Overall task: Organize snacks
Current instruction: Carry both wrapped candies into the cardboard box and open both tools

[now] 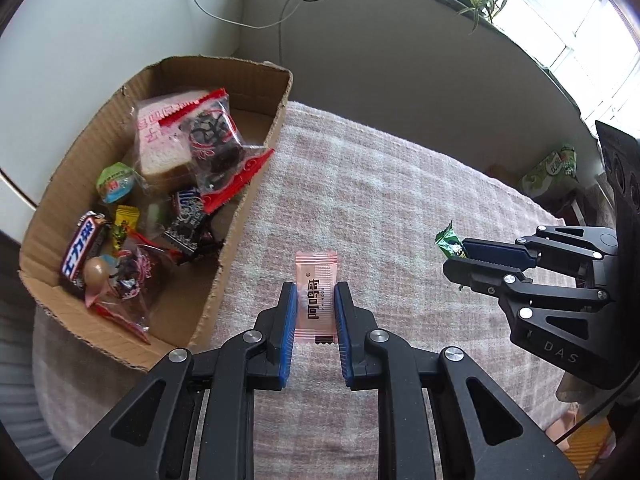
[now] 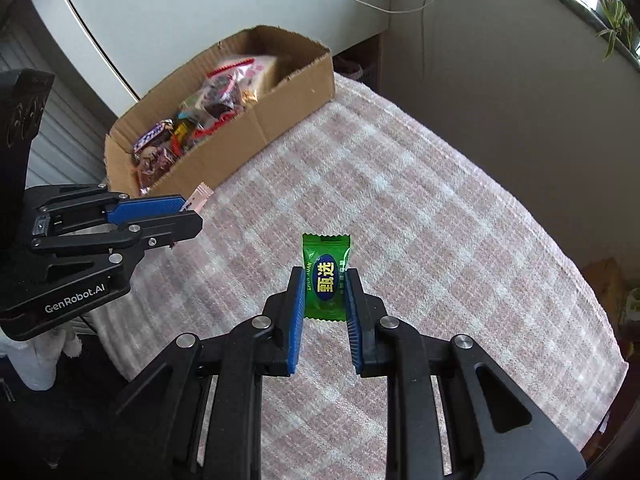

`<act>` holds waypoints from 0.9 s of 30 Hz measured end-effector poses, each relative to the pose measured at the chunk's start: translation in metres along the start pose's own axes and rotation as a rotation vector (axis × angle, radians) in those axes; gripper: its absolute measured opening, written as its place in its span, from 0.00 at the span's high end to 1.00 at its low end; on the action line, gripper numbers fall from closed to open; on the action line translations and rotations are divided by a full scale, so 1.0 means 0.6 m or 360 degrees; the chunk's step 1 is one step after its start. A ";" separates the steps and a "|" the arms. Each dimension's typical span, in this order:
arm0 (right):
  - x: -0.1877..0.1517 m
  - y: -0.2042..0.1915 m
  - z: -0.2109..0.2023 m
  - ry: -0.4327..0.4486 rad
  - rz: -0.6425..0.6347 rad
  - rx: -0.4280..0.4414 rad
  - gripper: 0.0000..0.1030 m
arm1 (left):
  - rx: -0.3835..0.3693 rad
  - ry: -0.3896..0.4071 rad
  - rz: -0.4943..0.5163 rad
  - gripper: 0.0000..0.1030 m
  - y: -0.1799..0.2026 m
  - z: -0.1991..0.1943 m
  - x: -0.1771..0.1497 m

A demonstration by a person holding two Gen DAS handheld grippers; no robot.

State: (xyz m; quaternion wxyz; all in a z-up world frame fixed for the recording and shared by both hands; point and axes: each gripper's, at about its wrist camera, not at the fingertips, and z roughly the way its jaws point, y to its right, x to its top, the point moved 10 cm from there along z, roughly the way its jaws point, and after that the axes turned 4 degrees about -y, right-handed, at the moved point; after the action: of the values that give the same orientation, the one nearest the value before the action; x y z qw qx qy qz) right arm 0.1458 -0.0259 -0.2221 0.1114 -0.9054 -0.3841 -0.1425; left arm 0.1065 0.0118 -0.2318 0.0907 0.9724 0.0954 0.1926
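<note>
The left gripper (image 2: 188, 216) body reads "GenRobot.AI", the right gripper (image 1: 456, 258) body "DAS", and the green candy (image 2: 326, 278) "ZHEN XUAN".

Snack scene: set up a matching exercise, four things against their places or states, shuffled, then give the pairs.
Things:
1. pink sachet
2. green candy
3. chocolate bar
4. cardboard box

Places or states:
A. standing on the checked cloth, near its far left edge
B. clamped in the left tool
C. lying inside the box among other snacks
D. clamped in the right tool

Pairs: 1-B, 2-D, 3-C, 4-A
</note>
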 end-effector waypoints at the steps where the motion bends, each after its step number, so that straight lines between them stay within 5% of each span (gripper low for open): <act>1: 0.011 -0.006 -0.010 0.0020 -0.0012 0.0004 0.81 | 0.0006 0.0018 0.0000 0.83 -0.004 -0.014 0.004; 12: 0.143 -0.128 -0.057 0.0170 -0.0191 0.0057 0.81 | 0.0104 0.0167 -0.0044 0.83 -0.092 -0.098 0.043; 27: 0.232 -0.201 0.013 0.0115 -0.0297 0.0082 0.81 | 0.0196 0.0230 -0.0094 0.83 -0.170 -0.094 0.066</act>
State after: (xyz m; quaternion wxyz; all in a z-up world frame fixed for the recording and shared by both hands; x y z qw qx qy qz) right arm 0.1520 0.1508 -0.1703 0.1346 -0.8569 -0.4659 -0.1748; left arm 0.1049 0.1267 -0.1881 0.0291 0.9565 0.1419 0.2532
